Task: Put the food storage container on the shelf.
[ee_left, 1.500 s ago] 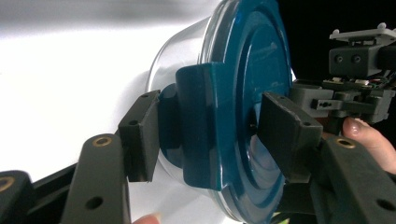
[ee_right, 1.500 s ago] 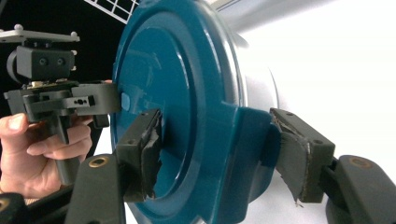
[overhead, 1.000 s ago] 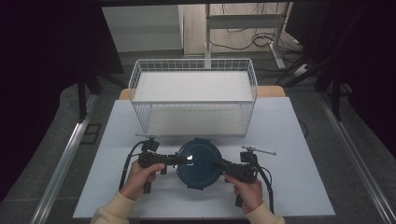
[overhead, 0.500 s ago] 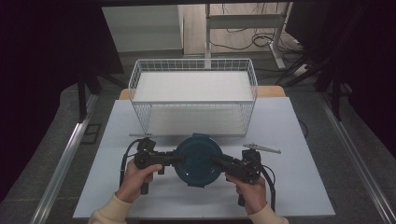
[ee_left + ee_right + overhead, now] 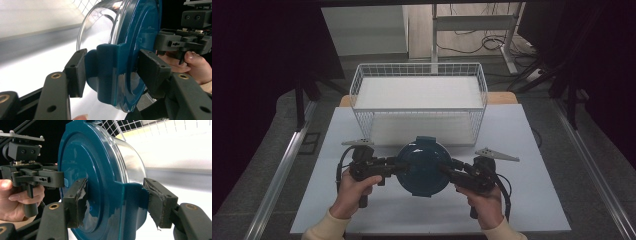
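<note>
Both grippers clamp the container: a clear round tub w/ a teal lid (image 5: 424,167), held at the front-centre of the white table (image 5: 537,200), just in front of the wire basket (image 5: 419,107).

L gripper (image 5: 394,166) bites the side clip at the lid's 9 o'clock. In the left gripper view its jaws close on that teal clip (image 5: 106,75), pads (image 5: 76,72) touching it both sides. R gripper (image 5: 447,171) holds the opposite clip at 3 o'clock; in the right gripper view its worn pads (image 5: 76,201) pinch the clip (image 5: 132,202) between them.

Key relation: the basket lies at 12 o'clock from the container, close by, rim higher than the lid as seen from above. The line between the two grippers runs 9-to-3, parallel to the basket's long front wall. Both hands sit abt equally near, so the likely next move is a joint lift up and fwd over the front wall, lid kept level. If one clip pops, the tub could drop away from the lid.

Hard to tell:
- whether the tub rests on the table or is already off it; the high view doesn't settle it
- tub contents; the glass looks empty but glare hides most of it
- the back clip at 12 o'clock shows as a small tab; the front one isn't clear
- the basket's floor is pale and looks bare, the far corners dim
</note>
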{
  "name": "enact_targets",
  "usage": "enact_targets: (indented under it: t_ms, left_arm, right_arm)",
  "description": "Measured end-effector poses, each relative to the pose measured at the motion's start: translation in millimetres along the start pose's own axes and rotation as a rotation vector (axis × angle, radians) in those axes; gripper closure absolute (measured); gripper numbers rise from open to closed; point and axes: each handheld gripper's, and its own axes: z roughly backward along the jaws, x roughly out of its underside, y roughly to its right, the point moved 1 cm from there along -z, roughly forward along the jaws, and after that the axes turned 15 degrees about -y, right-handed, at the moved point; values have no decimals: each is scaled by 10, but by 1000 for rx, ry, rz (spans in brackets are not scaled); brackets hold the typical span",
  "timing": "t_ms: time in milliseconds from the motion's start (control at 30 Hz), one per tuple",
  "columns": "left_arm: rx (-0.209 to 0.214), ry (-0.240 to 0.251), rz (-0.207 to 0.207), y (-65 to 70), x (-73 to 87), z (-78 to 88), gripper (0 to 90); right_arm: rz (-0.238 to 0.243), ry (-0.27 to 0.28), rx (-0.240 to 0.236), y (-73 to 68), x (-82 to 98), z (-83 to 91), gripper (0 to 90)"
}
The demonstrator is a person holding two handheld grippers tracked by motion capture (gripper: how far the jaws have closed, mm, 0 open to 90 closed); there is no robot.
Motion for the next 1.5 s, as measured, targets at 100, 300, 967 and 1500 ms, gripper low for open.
enact_targets:
  t_ms: [100,300,967,1500]
  left_arm:
    - [-5,4,-5,-1,-37,11,429]
    - [-6,19,2,-22,-112,40,429]
    - [-3,58,-8,1,-503,243,429]
    - [-23,89,-26,95,-879,477,428]
  right_arm:
    - [8,-7,-1,6,-53,9,378]
    - [27,-13,0,21,-169,6,379]
    - [61,-23,12,-57,-662,104,379]
    - [110,-25,4,-136,-1125,233,383]
